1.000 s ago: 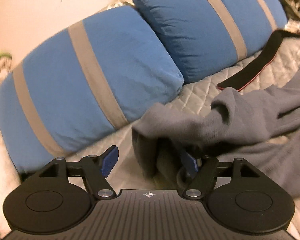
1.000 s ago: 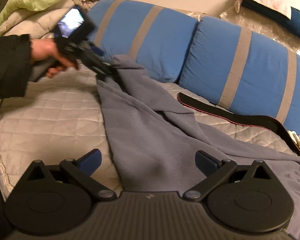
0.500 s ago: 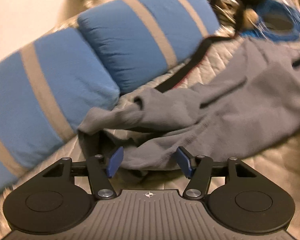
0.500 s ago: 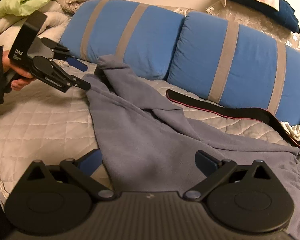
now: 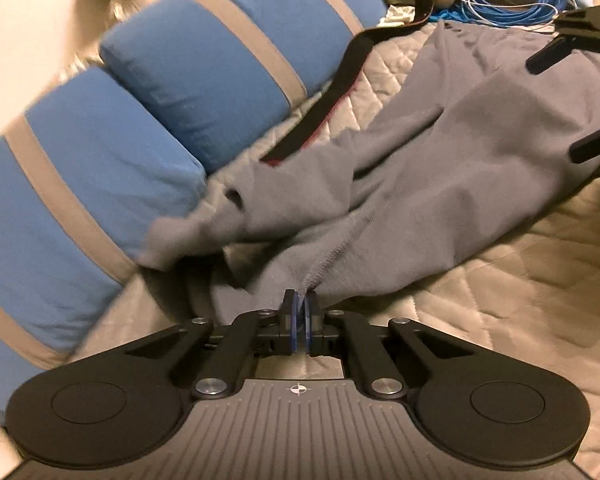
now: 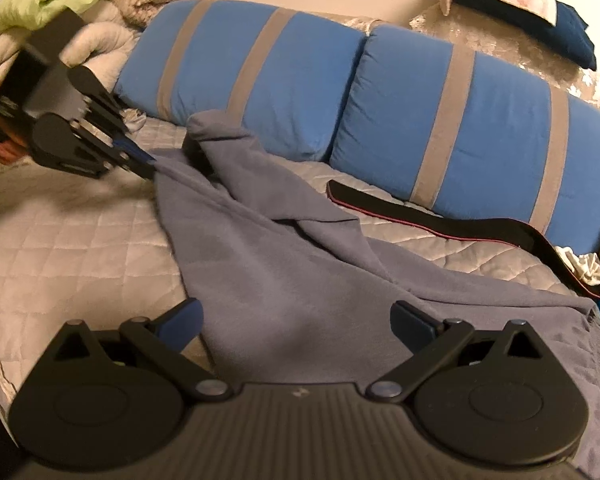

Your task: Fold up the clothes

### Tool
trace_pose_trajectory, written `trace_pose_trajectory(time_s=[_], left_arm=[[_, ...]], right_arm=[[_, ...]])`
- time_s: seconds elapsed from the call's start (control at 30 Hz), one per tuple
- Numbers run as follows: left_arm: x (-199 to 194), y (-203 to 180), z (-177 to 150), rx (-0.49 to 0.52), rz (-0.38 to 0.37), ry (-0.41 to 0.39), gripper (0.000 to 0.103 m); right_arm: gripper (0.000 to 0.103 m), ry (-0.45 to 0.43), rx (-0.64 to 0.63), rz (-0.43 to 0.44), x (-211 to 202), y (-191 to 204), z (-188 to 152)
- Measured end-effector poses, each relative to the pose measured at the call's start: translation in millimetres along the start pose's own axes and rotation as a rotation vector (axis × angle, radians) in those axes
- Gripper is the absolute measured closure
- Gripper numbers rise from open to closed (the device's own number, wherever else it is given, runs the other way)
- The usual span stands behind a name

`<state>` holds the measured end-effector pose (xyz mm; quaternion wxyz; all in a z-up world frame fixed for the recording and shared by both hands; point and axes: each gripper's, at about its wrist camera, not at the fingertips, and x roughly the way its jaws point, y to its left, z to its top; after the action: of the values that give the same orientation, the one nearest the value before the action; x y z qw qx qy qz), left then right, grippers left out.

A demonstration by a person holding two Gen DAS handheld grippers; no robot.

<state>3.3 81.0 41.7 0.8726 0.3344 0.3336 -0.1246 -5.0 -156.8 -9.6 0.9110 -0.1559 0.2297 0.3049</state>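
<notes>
- Left wrist view: the left tool (image 5: 300, 312) is clamping shut on a seamed edge of the grey garment (image 5: 440, 184), its pads pressed together with the fabric bunching up between them.
- The garment is lying on the quilted bed (image 5: 500, 300), just in front of the blue pillows (image 5: 204, 72), and is spreading away from them toward the right tool (image 5: 572, 80) at the far edge of this view.
- A black strap (image 5: 340, 80) is lying between the pillows and the garment.
- Right wrist view: the right tool (image 6: 296, 316) is standing wide open, gripping nothing, with the near part of the garment (image 6: 284, 264) lying between and under its fingers.
- The left tool (image 6: 140, 160) is showing at the garment's end nearest the pillows (image 6: 340, 92), pinching that edge.
- Progress, as a judgement: the garment is sitting rumpled, with loose creases and one flap lying over its middle; no neat, squared fold is showing. It is looking unfinished, with straightening and folding remaining.
</notes>
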Motion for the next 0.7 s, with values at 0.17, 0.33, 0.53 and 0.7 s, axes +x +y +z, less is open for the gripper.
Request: trace_pose_trajectory(time_s=[0.17, 0.33, 0.53, 0.7], left_arm=[[-50.3, -9.2, 20.3, 0.063, 0.111, 0.022, 0.100], [-107.0, -24.2, 44.6, 0.098, 0.191, 0.004, 0.100], [-154.2, -35.3, 68.0, 0.095, 0.189, -0.028, 0.099], [-103.7, -21.6, 58.3, 0.041, 0.209, 0.030, 0.099]], right_arm=[[0.000, -0.028, 0.025, -0.003, -11.4, -5.3, 1.9], [0.000, -0.057, 0.064, 0.010, -25.4, -8.0, 2.2], [0.000, -0.103, 0.092, 0.023, -40.4, -9.3, 4.8], [0.000, -0.091, 0.078, 0.002, -36.0, -6.6, 3.2]])
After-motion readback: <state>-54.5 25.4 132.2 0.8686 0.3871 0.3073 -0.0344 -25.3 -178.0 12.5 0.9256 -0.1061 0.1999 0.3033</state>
